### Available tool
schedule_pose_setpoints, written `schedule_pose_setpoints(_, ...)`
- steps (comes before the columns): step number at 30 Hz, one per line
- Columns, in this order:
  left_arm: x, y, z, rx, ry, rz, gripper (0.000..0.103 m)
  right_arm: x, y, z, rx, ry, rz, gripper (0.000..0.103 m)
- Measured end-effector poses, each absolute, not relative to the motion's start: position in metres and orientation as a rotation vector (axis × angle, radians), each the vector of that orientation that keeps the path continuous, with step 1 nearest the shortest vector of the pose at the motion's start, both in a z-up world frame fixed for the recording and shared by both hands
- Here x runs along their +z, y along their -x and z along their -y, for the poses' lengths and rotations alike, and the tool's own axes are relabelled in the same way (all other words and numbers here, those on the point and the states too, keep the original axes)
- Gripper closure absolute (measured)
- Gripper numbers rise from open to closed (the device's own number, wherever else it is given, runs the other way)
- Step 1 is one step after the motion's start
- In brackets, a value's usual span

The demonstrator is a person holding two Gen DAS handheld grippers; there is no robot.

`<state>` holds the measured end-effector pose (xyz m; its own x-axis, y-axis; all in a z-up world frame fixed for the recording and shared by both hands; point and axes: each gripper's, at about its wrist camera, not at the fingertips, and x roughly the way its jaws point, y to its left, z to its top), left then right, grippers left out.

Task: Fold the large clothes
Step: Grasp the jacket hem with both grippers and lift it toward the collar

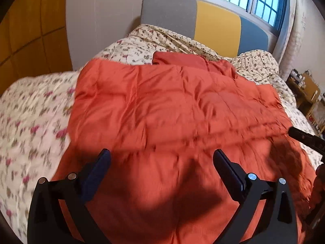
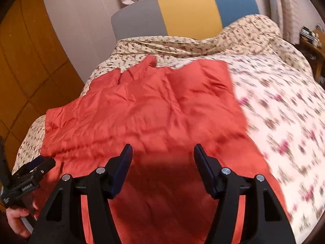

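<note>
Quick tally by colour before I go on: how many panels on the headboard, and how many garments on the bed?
Grey headboard panel: 1
Yellow headboard panel: 1
Blue headboard panel: 1
Orange-red quilted garment: 1
Total: 4

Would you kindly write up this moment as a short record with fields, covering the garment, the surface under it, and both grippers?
garment: orange-red padded garment, spread mostly flat, creased, with some cloth bunched at its far end
surface: bed with floral bedding
headboard: grey, yellow and blue panels
left gripper: open, above the near part of the garment, nothing between its fingers
right gripper: open, above the near part of the garment, holding nothing
fold progress: cannot tell from these views
</note>
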<state>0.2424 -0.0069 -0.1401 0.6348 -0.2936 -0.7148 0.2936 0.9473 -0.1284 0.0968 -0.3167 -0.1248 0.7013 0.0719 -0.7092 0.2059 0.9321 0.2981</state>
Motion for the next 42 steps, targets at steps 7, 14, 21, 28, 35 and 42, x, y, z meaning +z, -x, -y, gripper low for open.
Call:
schedule_pose_setpoints(7,-0.131,-0.199,-0.047,-0.282,0.133,-0.807,0.003,-0.119,-0.018,0.349,-0.151,-0.382,-0.808,0.041)
schedule_pose_setpoints(14,-0.135,-0.153,-0.098,-0.239,0.14,-0.824,0.003,-0.127,0.053,0.384,-0.236,-0.414,-0.833,0.041)
schedule_pose_setpoints(21,-0.163,-0.114,-0.131,-0.314,0.287,-0.928,0.003,-0.152,0.1,0.389,-0.197,-0.491,-0.894,0.041)
schedule_pose_setpoints(28,-0.172,-0.073,-0.113,-0.421,0.166,-0.924,0.021,-0.167,0.119,0.383,-0.095,-0.591,-0.895,0.072)
schedule_pose_setpoints(35,-0.159,-0.062,-0.117,-0.454,0.19,-0.898,0.087,-0.144,0.129,0.379,-0.009,-0.626,-0.815,0.094)
schedule_pose_setpoints(42,-0.121,-0.041,-0.135,-0.525,0.247,-0.809,0.09,-0.111,0.159,0.368,0.184,-0.66,-0.717,0.096)
